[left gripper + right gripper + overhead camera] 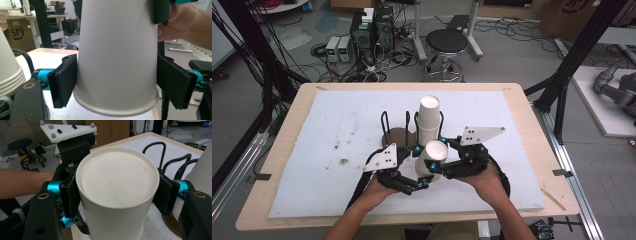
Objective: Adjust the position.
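The paper cup [432, 159] held between the two grippers is plain off-white with no print, and the stack of cups [429, 118] behind it is the same off-white. Both the left gripper [411, 167] and the right gripper [452, 157] are black with bright teal joints, black jaws and a pale grey plate dotted with small black marks on top. The desk [532, 150] is light wood under a pale blue-white mat [337, 130] speckled with brown stains, and the rack [398, 131] has black wire loops on a brown base.
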The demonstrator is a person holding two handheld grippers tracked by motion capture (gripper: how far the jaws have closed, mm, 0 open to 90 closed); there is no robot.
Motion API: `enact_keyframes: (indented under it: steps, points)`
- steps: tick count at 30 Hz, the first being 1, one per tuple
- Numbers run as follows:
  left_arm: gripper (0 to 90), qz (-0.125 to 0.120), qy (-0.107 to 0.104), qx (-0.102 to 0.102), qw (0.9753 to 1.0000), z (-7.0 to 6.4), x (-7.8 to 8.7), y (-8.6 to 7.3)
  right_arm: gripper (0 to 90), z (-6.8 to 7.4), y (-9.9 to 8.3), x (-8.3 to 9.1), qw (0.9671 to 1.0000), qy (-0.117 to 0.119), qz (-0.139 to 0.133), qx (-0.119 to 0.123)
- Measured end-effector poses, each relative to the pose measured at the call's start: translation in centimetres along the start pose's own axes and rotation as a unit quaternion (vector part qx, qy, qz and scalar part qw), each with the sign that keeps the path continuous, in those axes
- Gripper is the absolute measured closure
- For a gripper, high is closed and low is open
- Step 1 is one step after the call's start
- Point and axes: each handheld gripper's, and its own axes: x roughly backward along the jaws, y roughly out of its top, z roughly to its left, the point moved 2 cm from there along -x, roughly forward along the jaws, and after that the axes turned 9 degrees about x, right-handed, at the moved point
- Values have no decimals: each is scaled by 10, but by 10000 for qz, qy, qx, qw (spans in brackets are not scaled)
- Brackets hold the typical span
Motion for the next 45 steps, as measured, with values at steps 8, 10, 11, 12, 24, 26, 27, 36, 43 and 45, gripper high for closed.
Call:
enact_keyframes:
  steps: [8,10,11,12,24,26,27,36,43,45]
  points:
    - [252,68,16,97,9999,0,1,0,324,-1,-2,-1,9999,12,-29,-157]
    - [263,110,23,88,9999,0,2,0,306,-1,-2,-2,9998,10,-12,-198]
    - [269,134,14,83,9999,0,2,0,291,-1,-2,-2,9997,28,-10,-232]
    - [270,148,18,76,9999,0,2,0,264,-1,-2,-3,9997,62,-11,-251]
    - [281,525,112,-58,9985,-1,9,5,195,-4,3,11,9997,-40,-223,-100]
    - [281,650,125,-67,9978,-1,10,6,195,-4,5,15,9996,61,-278,-28]
    - [281,714,136,-91,9973,-1,11,7,195,-4,5,17,9996,72,-288,26]
    - [282,1546,245,-252,9873,1,13,17,195,-10,9,28,9972,161,335,649]
    - [282,2139,177,-352,9761,0,8,19,195,-11,8,17,9877,371,994,1152]
    - [282,2289,152,-376,9726,-1,7,18,195,-12,7,12,9840,479,1163,1258]
